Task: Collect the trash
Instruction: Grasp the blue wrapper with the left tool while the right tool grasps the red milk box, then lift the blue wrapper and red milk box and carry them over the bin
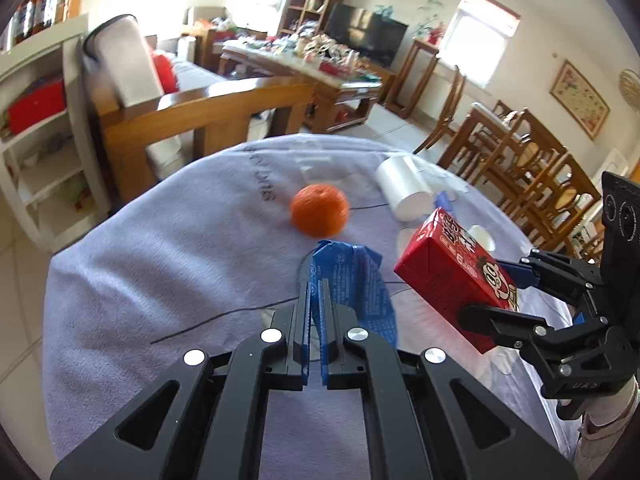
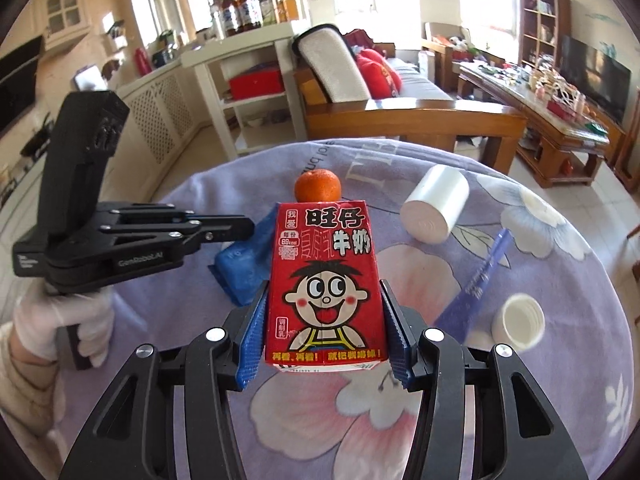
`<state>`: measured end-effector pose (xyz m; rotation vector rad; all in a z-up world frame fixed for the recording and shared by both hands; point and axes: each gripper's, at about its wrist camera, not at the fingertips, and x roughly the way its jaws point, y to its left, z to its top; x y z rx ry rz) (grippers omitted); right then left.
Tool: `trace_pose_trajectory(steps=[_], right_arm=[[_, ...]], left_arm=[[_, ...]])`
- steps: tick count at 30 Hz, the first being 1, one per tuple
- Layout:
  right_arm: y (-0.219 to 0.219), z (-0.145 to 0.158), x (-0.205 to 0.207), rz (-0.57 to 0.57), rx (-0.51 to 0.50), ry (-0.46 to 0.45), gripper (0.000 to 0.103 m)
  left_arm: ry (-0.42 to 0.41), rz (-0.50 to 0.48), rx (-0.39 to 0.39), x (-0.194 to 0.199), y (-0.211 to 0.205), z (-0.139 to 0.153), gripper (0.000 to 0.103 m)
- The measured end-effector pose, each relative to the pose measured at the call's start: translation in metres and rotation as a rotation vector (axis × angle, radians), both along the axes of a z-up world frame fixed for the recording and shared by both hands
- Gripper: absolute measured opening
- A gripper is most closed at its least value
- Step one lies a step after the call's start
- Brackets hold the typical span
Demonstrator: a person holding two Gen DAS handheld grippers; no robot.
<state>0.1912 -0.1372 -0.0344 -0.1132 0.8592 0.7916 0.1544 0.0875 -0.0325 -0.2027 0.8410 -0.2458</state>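
Note:
My left gripper [image 1: 319, 294] is shut on a crumpled blue wrapper [image 1: 352, 280] and holds it over the lilac flowered tablecloth [image 1: 160, 264]. My right gripper [image 2: 324, 304] is shut on a red milk carton [image 2: 324, 280] with a cartoon face, held upright above the table. The carton [image 1: 452, 276] and right gripper [image 1: 500, 300] also show at the right of the left wrist view. The left gripper [image 2: 244, 228] and the wrapper [image 2: 244, 268] show at the left of the right wrist view. An orange [image 1: 319, 210] lies on the cloth beyond both.
A white cup [image 2: 436, 208] lies on its side at the far right of the table. A small blue wrapper [image 2: 476, 280] and a white bottle cap [image 2: 520, 322] lie at the right. A wooden sofa [image 2: 400, 116] and white shelves [image 2: 248, 96] stand behind the table.

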Motion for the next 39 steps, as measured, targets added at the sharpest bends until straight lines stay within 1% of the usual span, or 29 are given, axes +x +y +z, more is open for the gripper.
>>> trace_pose_trajectory(steps=[1, 3, 5, 7, 9, 11, 13, 14, 15, 16, 17, 19, 21, 22, 23, 24, 25, 26, 28, 29, 32, 35, 39], right_arm=[[-0.006, 0.003, -0.004, -0.015, 0.019, 0.006, 0.051], [-0.020, 0.008, -0.013, -0.048, 0.049, 0.013, 0.051], [-0.031, 0.011, -0.020, -0.073, 0.054, 0.017, 0.051], [-0.041, 0.013, -0.028, -0.089, 0.061, 0.020, 0.051], [-0.049, 0.013, -0.034, -0.099, 0.064, 0.024, 0.051], [-0.055, 0.012, -0.041, -0.107, 0.074, 0.027, 0.051], [-0.060, 0.011, -0.045, -0.113, 0.083, 0.033, 0.051], [-0.063, 0.010, -0.046, -0.117, 0.088, 0.035, 0.051], [-0.065, 0.009, -0.048, -0.120, 0.093, 0.036, 0.051], [-0.067, 0.009, -0.050, -0.122, 0.096, 0.037, 0.051], [-0.069, 0.009, -0.051, -0.124, 0.099, 0.037, 0.051], [-0.074, 0.009, -0.055, -0.130, 0.110, 0.037, 0.051], [-0.078, 0.009, -0.059, -0.137, 0.117, 0.037, 0.051], [-0.080, 0.009, -0.060, -0.140, 0.120, 0.035, 0.051], [-0.082, 0.009, -0.062, -0.143, 0.122, 0.035, 0.051], [-0.085, 0.009, -0.064, -0.147, 0.126, 0.035, 0.051], [-0.086, 0.010, -0.065, -0.151, 0.129, 0.035, 0.051], [-0.086, 0.010, -0.066, -0.154, 0.131, 0.036, 0.051], [-0.089, 0.009, -0.068, -0.159, 0.132, 0.036, 0.051], [-0.090, 0.009, -0.070, -0.161, 0.132, 0.036, 0.051], [-0.093, 0.008, -0.075, -0.171, 0.140, 0.035, 0.051], [-0.100, 0.012, -0.082, -0.184, 0.161, 0.026, 0.051], [-0.114, 0.019, -0.096, -0.212, 0.200, 0.011, 0.051]], left_arm=[[-0.012, -0.018, -0.001, -0.002, -0.002, 0.002, 0.004], [-0.007, -0.047, 0.007, -0.004, -0.009, 0.001, 0.004], [0.003, -0.050, 0.026, -0.003, -0.013, -0.001, 0.004], [0.042, -0.056, 0.052, 0.002, -0.019, -0.006, 0.004], [0.080, -0.059, 0.059, 0.010, -0.021, -0.011, 0.007], [0.094, -0.055, 0.068, 0.015, -0.023, -0.010, 0.009], [0.115, -0.066, 0.074, 0.019, -0.027, -0.008, 0.022], [0.116, -0.065, 0.095, 0.020, -0.031, -0.006, 0.051], [0.102, -0.060, 0.122, 0.018, -0.036, -0.004, 0.083], [0.072, -0.067, 0.143, 0.014, -0.042, 0.000, 0.089], [0.051, -0.083, 0.164, 0.011, -0.049, 0.002, 0.090], [0.053, -0.105, 0.205, 0.012, -0.062, -0.002, 0.090], [0.058, -0.105, 0.270, 0.015, -0.073, -0.010, 0.088], [0.071, -0.107, 0.282, 0.018, -0.076, -0.017, 0.084], [0.066, -0.100, 0.303, 0.018, -0.079, -0.019, 0.079], [0.059, -0.096, 0.307, 0.018, -0.080, -0.017, 0.061], [0.047, -0.090, 0.312, 0.017, -0.080, -0.015, 0.054], [0.046, -0.092, 0.316, 0.017, -0.081, -0.016, 0.054], [0.038, -0.102, 0.316, 0.016, -0.081, -0.015, 0.051], [0.038, -0.107, 0.312, 0.015, -0.080, -0.014, 0.048], [0.033, -0.129, 0.278, 0.011, -0.077, -0.011, 0.046], [0.002, -0.159, 0.254, -0.003, -0.083, -0.005, 0.046], [-0.068, -0.198, 0.206, -0.029, -0.091, 0.014, 0.046]])
